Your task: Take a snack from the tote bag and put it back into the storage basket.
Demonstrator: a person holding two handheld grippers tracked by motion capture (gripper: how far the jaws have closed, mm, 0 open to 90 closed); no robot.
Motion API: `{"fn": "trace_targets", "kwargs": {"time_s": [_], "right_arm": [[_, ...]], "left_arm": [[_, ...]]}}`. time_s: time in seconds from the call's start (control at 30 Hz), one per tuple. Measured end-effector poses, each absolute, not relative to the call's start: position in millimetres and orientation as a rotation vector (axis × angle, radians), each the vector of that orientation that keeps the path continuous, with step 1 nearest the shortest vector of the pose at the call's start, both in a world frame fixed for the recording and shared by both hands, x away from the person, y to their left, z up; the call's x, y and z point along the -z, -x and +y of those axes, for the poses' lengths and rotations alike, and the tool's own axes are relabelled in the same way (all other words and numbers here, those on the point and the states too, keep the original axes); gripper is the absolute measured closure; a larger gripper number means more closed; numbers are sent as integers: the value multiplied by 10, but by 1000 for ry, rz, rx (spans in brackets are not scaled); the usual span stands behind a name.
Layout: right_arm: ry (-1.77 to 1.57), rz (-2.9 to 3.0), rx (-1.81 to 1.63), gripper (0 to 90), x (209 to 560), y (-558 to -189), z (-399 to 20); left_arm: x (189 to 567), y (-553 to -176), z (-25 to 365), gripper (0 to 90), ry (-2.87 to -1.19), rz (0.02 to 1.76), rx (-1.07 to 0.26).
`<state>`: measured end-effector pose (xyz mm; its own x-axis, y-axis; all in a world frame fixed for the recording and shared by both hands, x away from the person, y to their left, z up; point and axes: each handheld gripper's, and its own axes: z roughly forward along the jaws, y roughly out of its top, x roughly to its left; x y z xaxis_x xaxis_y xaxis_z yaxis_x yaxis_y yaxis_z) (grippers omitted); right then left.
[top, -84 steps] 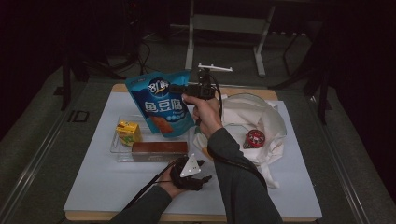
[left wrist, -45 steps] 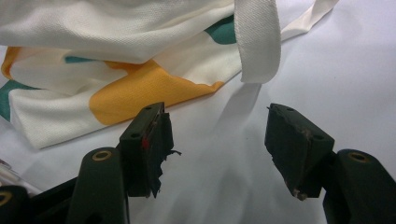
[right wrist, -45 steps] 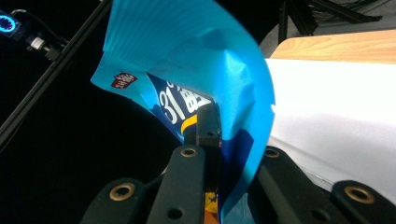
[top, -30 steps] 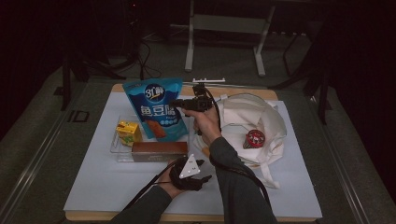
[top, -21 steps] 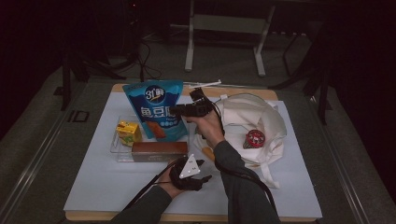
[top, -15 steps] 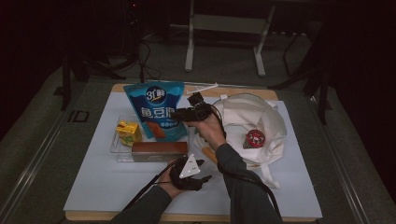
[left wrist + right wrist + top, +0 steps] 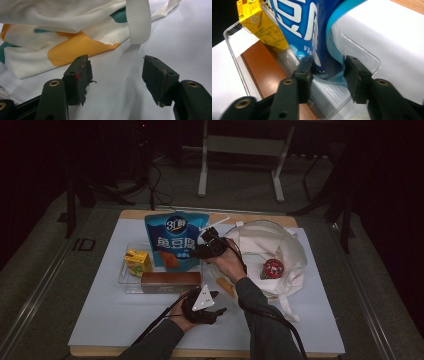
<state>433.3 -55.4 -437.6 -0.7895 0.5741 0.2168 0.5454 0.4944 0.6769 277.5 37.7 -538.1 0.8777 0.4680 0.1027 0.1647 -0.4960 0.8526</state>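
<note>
Your right hand-held gripper (image 7: 328, 68) has just loosened, half-open around the blue pouch (image 7: 322, 37) in the clear tray (image 7: 362, 53); your left hand-held gripper (image 7: 117, 75) rests wide open, empty, on the desk (image 7: 180, 37).

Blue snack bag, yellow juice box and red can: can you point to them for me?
blue snack bag (image 7: 176, 237), high view, on its printed front.
yellow juice box (image 7: 260, 23), right gripper view, on its side panel.
red can (image 7: 273, 268), high view, on its top.

Glossy blue plastic snack bag (image 7: 312, 32) stands in a clear smooth plastic tray (image 7: 364, 56); beside the tray, a matt cream cloth tote bag (image 7: 272, 245).
</note>
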Motion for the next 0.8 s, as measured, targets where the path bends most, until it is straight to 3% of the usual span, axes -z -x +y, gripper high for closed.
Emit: {"fn": "trace_targets", "kwargs": {"time_s": [0.23,0.8], "right_arm": [[-928,2723,-1146,685,4340,-4342,-445],[-850,2784,-1158,691,4335,-4380,-47]], "left_arm": [[5380,-2780,380,388,-2087,457,-397],[5379,-2777,380,387,-2086,456,-400]]}}
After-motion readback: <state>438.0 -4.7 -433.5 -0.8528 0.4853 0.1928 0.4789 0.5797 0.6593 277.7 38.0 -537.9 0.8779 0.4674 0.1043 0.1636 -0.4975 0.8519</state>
